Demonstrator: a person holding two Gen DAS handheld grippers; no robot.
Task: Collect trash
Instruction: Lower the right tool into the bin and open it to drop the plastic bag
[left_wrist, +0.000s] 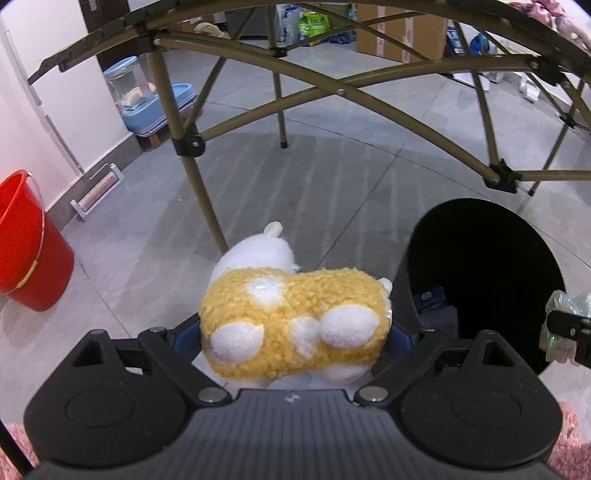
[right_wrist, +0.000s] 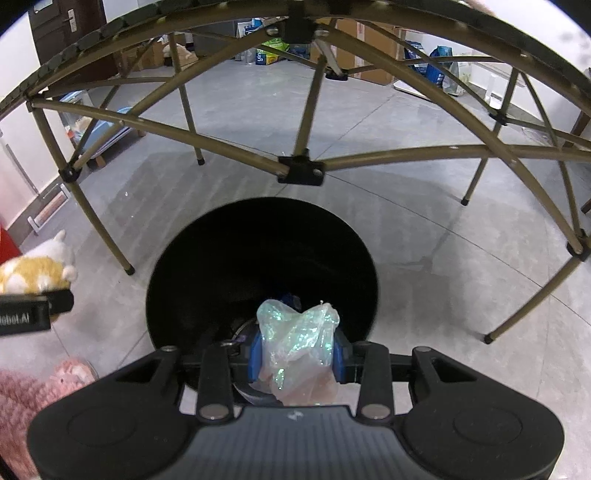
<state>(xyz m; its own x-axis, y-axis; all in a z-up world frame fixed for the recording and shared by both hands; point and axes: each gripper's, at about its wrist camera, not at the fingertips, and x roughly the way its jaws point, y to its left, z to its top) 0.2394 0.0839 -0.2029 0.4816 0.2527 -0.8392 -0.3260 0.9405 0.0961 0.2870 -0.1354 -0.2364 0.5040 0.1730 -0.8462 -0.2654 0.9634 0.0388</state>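
A yellow and white plush toy (left_wrist: 295, 321) hangs above the floor, and my left gripper (left_wrist: 291, 334) is shut on it with its jaws wide apart. To the right stands a black round bin (left_wrist: 487, 258) with its mouth open. In the right wrist view my right gripper (right_wrist: 297, 354) is shut on a crumpled iridescent plastic wrapper (right_wrist: 299, 339) over the near rim of the bin (right_wrist: 258, 251). Some dark trash lies inside the bin. The plush toy (right_wrist: 37, 273) and the left gripper (right_wrist: 37, 306) show at that view's left edge.
A folding table's olive metal frame (left_wrist: 192, 144) and legs stand just beyond the bin. A red bucket (left_wrist: 26, 240) sits at the left wall and a blue plastic container (left_wrist: 147, 103) farther back. Cardboard boxes (left_wrist: 402, 33) line the far side. Pink fluffy fabric (right_wrist: 37, 387) lies low at the left.
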